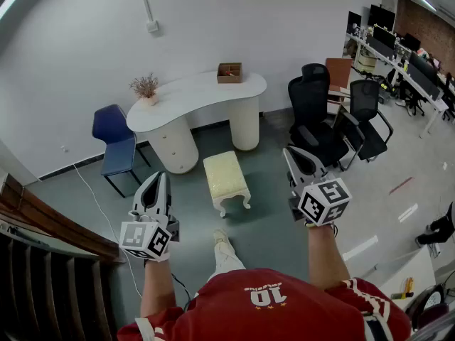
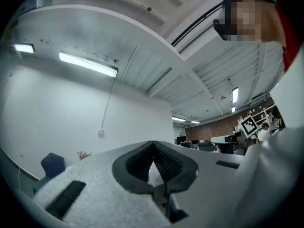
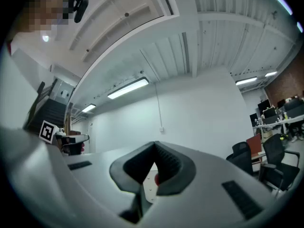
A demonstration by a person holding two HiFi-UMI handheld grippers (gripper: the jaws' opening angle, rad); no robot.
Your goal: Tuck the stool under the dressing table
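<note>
Stool (image 1: 226, 178) stands on the grey floor (image 1: 274, 215), just out from the front edge of the dressing table (image 1: 192, 94). It faces the gap between the two round pedestals (image 1: 176, 146), touches neither, and is not yet under the top. I stand behind it and well apart, with my left gripper (image 1: 161, 177) and right gripper (image 1: 291, 153) raised to either side. Both pairs of jaws are closed tight, the ribbed pads meeting at the tips with nothing between them.

As I judge it, several things could go wrong from here:
- Closed jaws can only push. A shove on the soft cushion could slide off or rock the stool on its short curved legs.
- If I push from one side alone, it may turn and knock a leg against a pedestal.
- A hard bump could shake the plant (image 1: 145, 89) at the table's left end or the wooden box (image 1: 229, 72) near its far right edge.
- Both grippers point slightly upward, so I must lower them first or I will pass over the seat.

Only the head view shows the stool, the table and how far I stand from them. Neither gripper view shows the stool at all; both look over the jaws at wall, ceiling and strip lights. The left gripper view catches the blue chair (image 2: 52, 165) low at its left. The right gripper view shows the black office chairs (image 3: 273, 160) at its right and the staircase (image 3: 50, 115) at its left. The pads meeting are plain in the gripper views, while from the head they are too small to tell.
</note>
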